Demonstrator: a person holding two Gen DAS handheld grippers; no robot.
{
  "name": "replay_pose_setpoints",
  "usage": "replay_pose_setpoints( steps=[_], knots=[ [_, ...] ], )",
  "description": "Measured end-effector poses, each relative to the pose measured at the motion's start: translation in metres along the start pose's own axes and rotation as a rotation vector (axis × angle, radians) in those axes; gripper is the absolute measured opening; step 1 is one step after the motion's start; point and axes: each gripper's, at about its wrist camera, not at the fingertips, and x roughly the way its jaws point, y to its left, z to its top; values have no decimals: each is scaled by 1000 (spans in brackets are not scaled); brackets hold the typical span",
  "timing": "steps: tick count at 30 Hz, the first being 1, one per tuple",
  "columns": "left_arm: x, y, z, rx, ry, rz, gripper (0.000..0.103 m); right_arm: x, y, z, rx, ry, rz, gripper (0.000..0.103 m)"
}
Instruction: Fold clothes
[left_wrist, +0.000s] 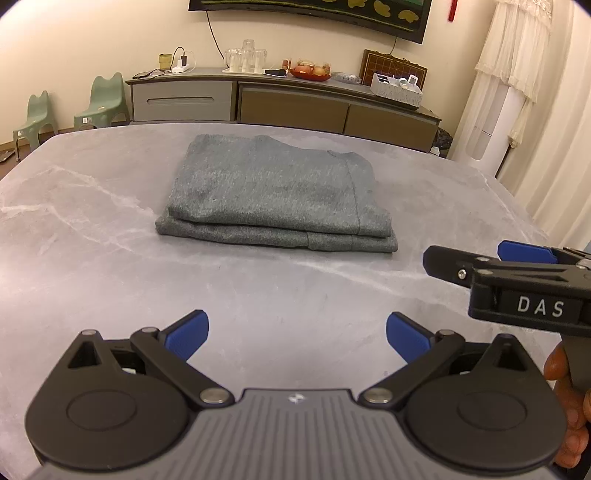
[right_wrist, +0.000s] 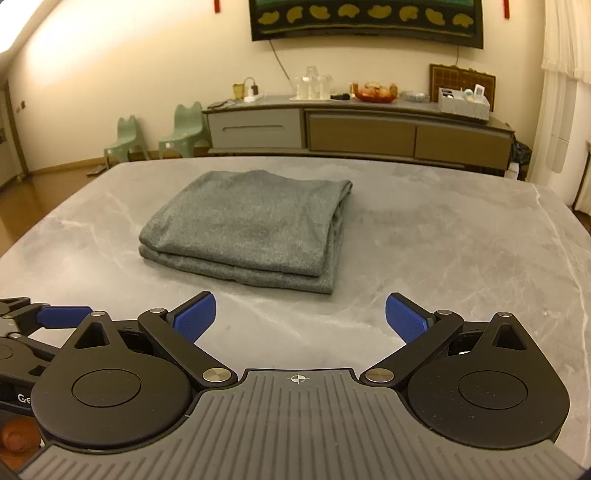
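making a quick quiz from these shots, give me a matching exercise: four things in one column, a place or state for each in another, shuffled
Things
1. grey garment
2. left gripper
3. fruit bowl
4. green chairs

Places or states
A. on the sideboard
B. on the floor by the wall
C. folded, on the table
D. jaws open, empty

Pairs: 1-C, 2-D, 3-A, 4-B

"DAS" stands on the right gripper (left_wrist: 495, 258); nothing else legible.
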Motion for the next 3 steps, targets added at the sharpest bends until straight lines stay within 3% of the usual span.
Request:
replay_pose_setpoints(
  steps=[3],
  knots=[
    [0,-1,0,4,-1,2,103,0,0,0,0,-1,1,100]
  ],
)
